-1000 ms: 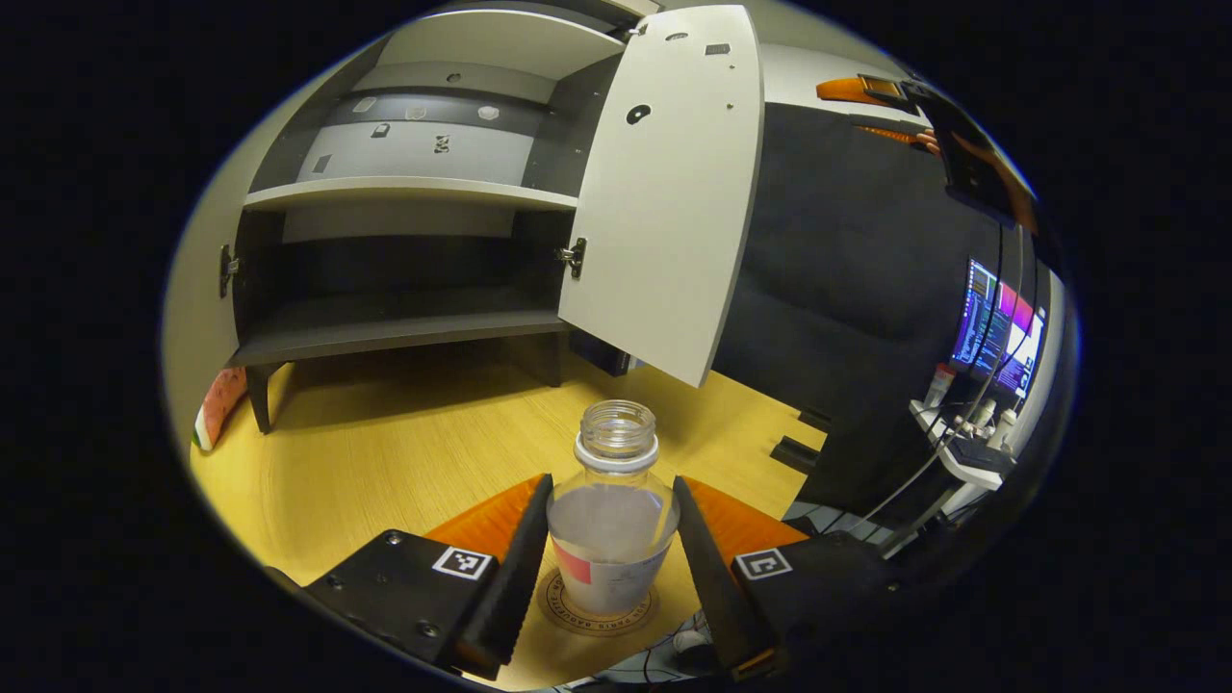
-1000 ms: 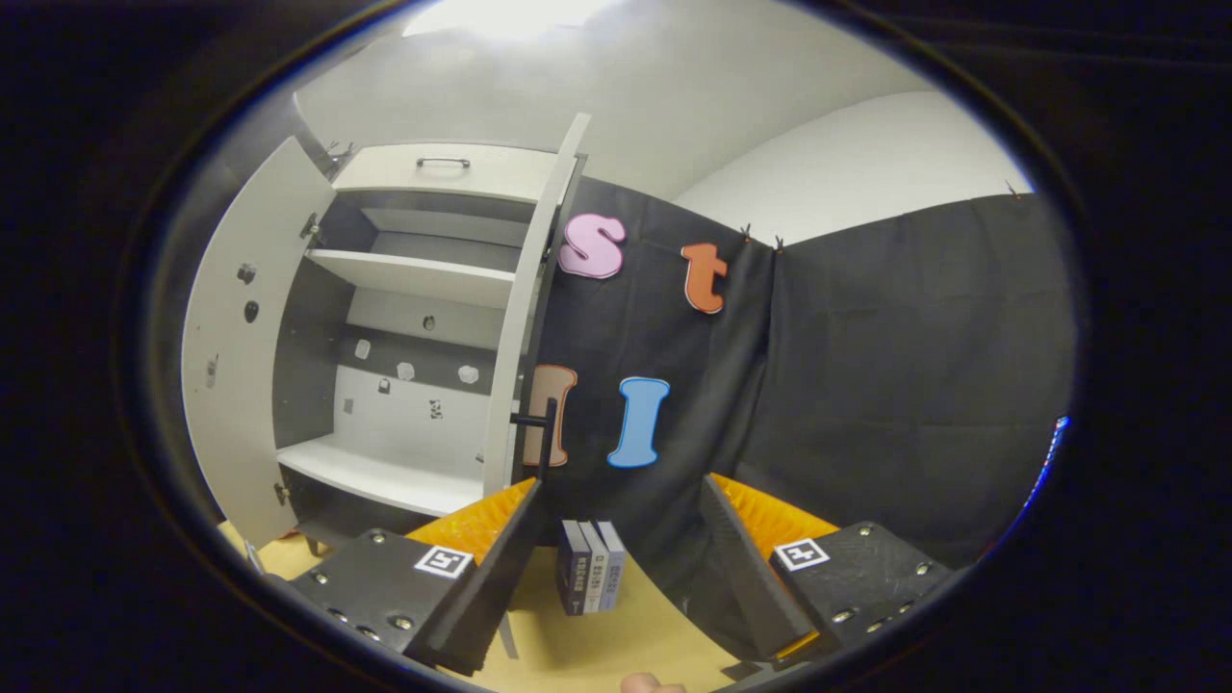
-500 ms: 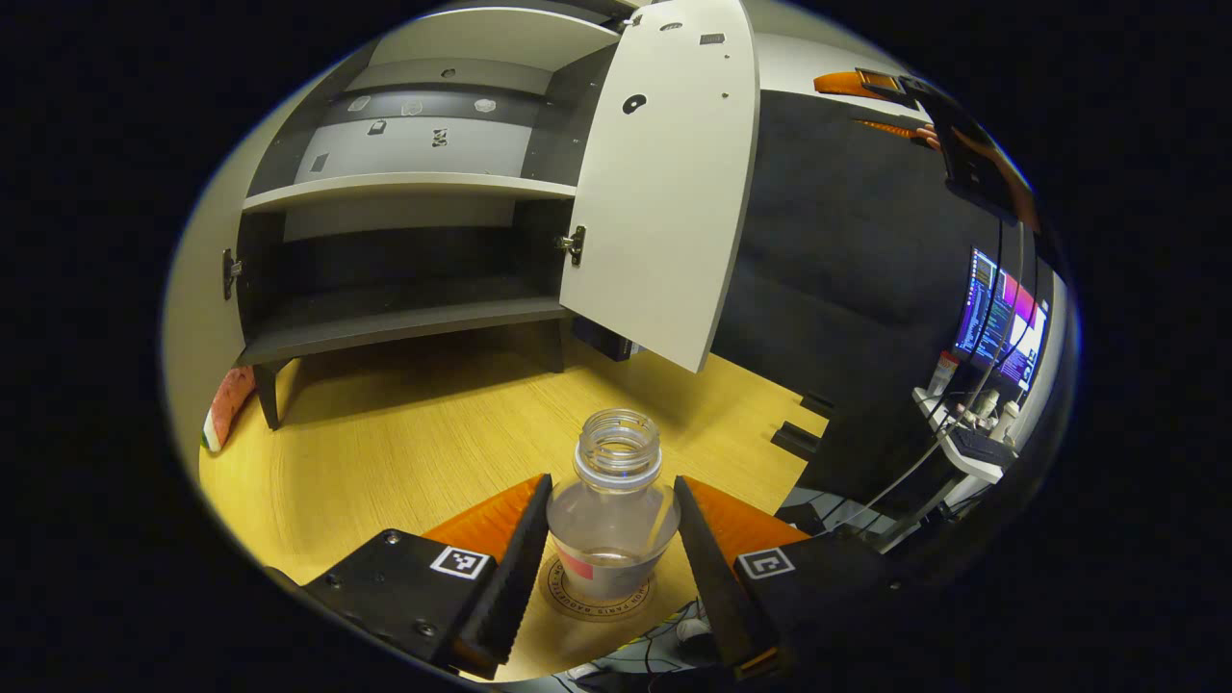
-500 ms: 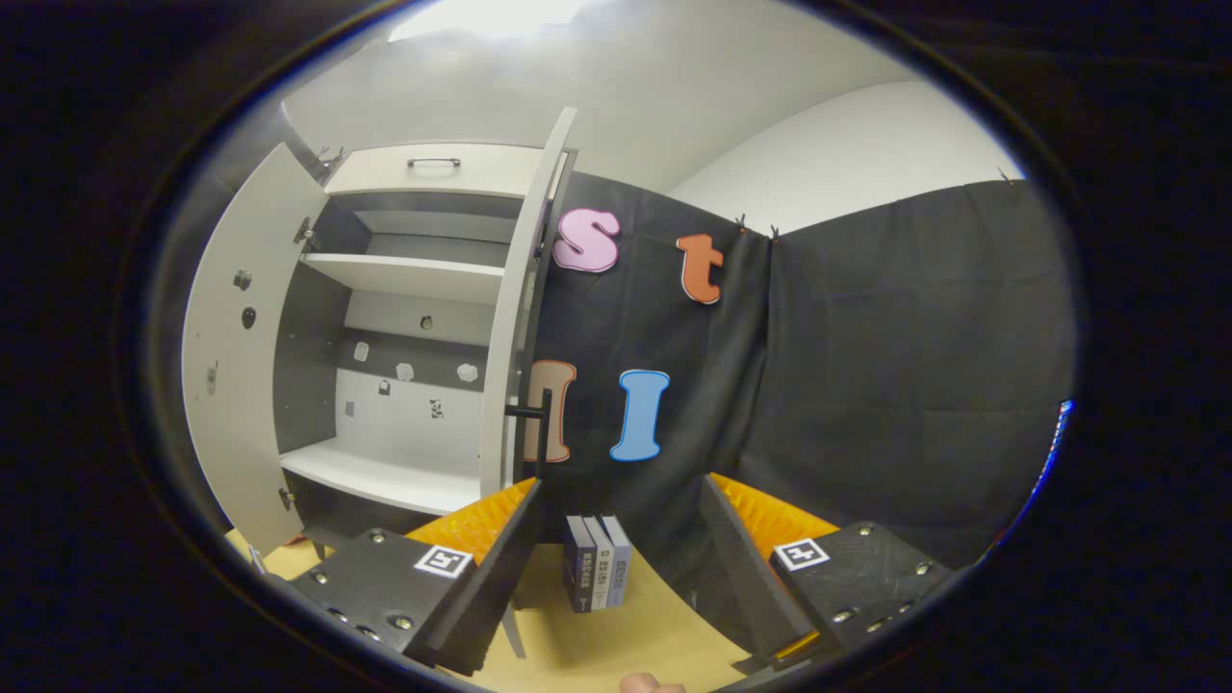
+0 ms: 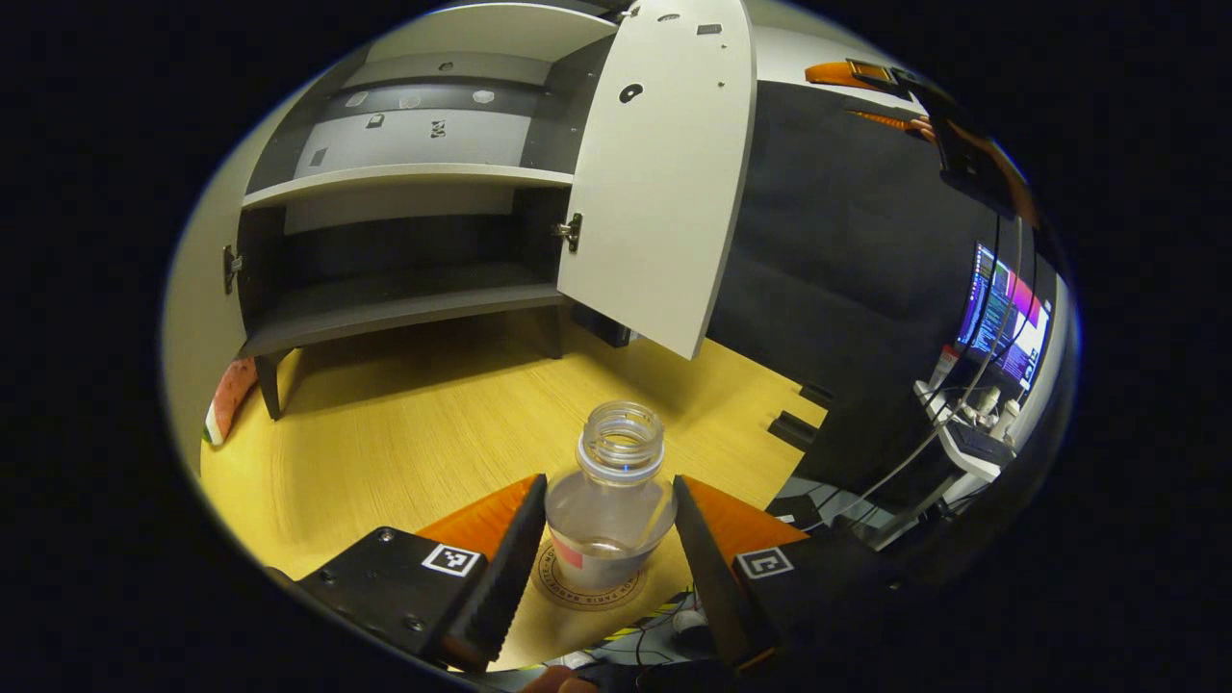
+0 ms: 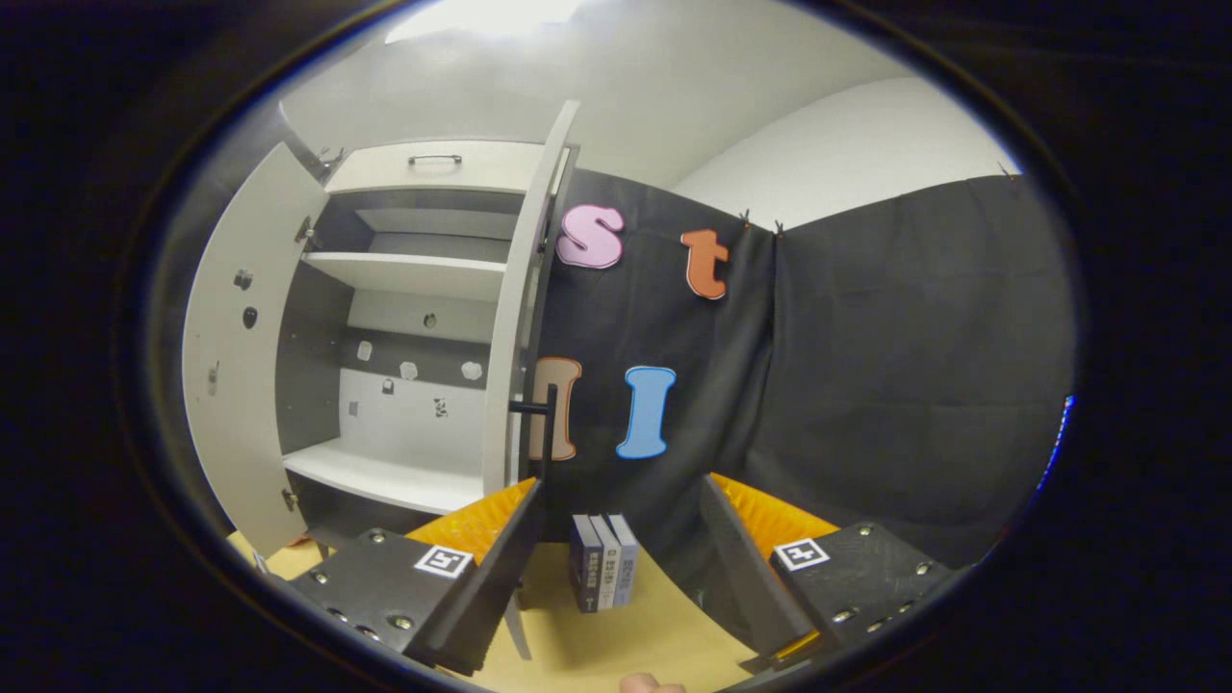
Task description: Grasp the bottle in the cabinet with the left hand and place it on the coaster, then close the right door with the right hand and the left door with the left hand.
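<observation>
— Bottle (image 5: 612, 515) first: where does it stand?
— Upright on the round coaster (image 5: 581, 589), at six o'clock in the left gripper view, near the table's (image 5: 404, 443) front edge. It is clear and has no cap.
— And the left gripper (image 5: 606, 558)?
— Its fingers flank the bottle's lower body. The one at five o'clock looks to touch the glass; beside the one at seven o'clock I cannot tell whether contact is made, so a firm clench is not certain.
— The cabinet (image 5: 385, 241)?
— At eleven o'clock, both doors swung wide. The right door (image 5: 664, 173) hangs at one o'clock above the bottle.
— The right gripper (image 6: 616, 568)?
— Spread, grasping nothing, held in the air. In its own view the right door (image 6: 515, 318) shows edge-on at eleven o'clock with a dark handle (image 6: 539, 423), the left door (image 6: 236, 356) at nine o'clock. A few books (image 6: 603, 576) stand between its fingers, farther off on the table.
</observation>
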Tool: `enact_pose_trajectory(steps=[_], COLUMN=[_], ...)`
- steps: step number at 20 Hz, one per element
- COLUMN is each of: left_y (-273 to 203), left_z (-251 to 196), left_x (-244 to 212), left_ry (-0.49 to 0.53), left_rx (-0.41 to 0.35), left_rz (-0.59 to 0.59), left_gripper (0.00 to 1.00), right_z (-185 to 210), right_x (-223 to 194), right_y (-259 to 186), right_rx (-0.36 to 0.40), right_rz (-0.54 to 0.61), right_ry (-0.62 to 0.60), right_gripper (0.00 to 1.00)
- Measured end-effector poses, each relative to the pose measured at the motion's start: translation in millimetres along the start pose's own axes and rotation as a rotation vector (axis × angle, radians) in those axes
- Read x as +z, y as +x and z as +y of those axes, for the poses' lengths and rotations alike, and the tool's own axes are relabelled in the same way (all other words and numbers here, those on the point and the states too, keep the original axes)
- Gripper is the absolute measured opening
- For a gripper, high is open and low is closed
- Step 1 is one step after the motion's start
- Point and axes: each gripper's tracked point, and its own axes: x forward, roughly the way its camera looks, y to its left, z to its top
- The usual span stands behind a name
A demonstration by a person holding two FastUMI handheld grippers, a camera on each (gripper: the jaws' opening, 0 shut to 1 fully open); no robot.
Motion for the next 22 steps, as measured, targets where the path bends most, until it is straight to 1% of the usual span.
enact_pose_trajectory(steps=[2,4,7,10,12,13,14,15,17,21,22], left_y=[-3,-6,-12,-20,-26,-29,-32,-36,-43,-71,-79], left_z=[-3,-4,-6,-2,4,7,11,18,31,57,62], left_x=[15,30,55,87,114,129,142,157,184,243,254], left_ry=[-0.023,-0.046,-0.046,-0.027,-0.022,-0.025,-0.027,-0.024,-0.021,-0.052,-0.059], left_rx=[-0.013,-0.009,0.002,0.031,0.068,0.085,0.11,0.142,0.21,0.366,0.401], left_rz=[-0.04,-0.071,-0.116,-0.171,-0.22,-0.243,-0.265,-0.284,-0.316,-0.4,-0.419], left_gripper=[0.82,0.82,0.82,0.82,0.82,0.84,0.88,0.96,0.96,0.96,0.96], right_z=[-1,-3,-7,-8,-11,-12,-12,-14,-14,-10,-9], right_x=[-1,-3,-6,-6,-8,-9,-9,-10,-10,-11,-11], right_y=[1,2,4,8,12,13,15,16,20,28,30], right_rx=[-0.002,-0.005,-0.009,-0.013,-0.015,-0.015,-0.014,-0.015,-0.011,0.019,0.027], right_rz=[0.0,0.002,0.003,0.002,0.002,0.002,0.002,0.001,-0.001,-0.005,-0.007], right_ry=[0.001,0.005,0.016,0.025,0.034,0.039,0.043,0.042,0.035,0.039,0.044], right_gripper=[0.98,0.98,0.98,0.98,0.98,0.98,0.98,0.98,0.98,0.98,0.94])
